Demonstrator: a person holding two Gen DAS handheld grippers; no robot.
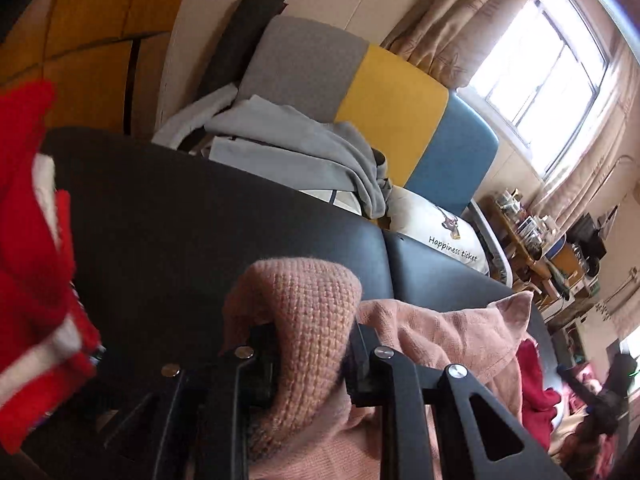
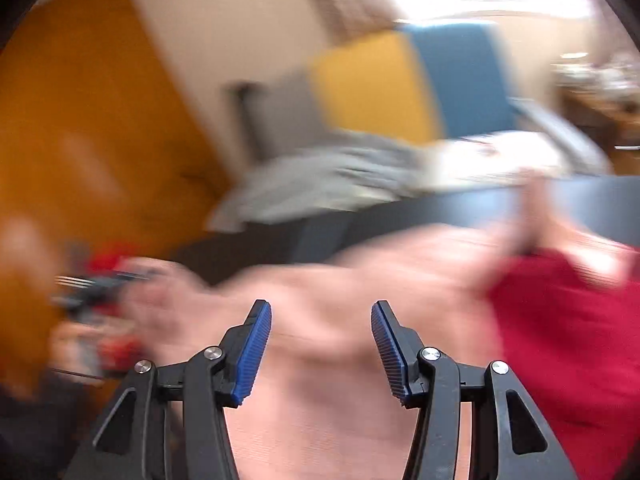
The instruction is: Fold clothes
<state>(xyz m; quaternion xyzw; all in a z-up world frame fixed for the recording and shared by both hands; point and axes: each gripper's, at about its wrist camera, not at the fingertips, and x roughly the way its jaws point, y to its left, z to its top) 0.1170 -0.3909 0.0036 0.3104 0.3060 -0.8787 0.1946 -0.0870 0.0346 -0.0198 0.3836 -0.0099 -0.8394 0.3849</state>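
- While the right wrist view is smeared by blur, the left wrist view is sharp: the left gripper (image 1: 312, 354) is clamped on a bunched fold of the pink knitted sweater (image 1: 432, 344), which bulges up between its black fingers (image 1: 362, 356).
- The rest of the pink knitted sweater spreads across the dark matte table top (image 1: 192, 220), one corner peaking up near the table's far edge.
- A red and white knitted garment (image 1: 36, 240) hangs at the left border of that view, just beside the left gripper.
- Bare table lies between the held fold and the far edge, behind which sit a heap of grey clothes (image 1: 296, 152) and a sofa back with grey, yellow and blue panels (image 1: 392, 108).
- The right gripper (image 2: 321, 350) stands open with nothing between its blue ribbed pads (image 2: 254, 354), over the sweater.
- A dark red garment (image 2: 568, 340) lies against the sweater's right side, filling the room there.
- Whether the right gripper's pads touch the cloth cannot be told.
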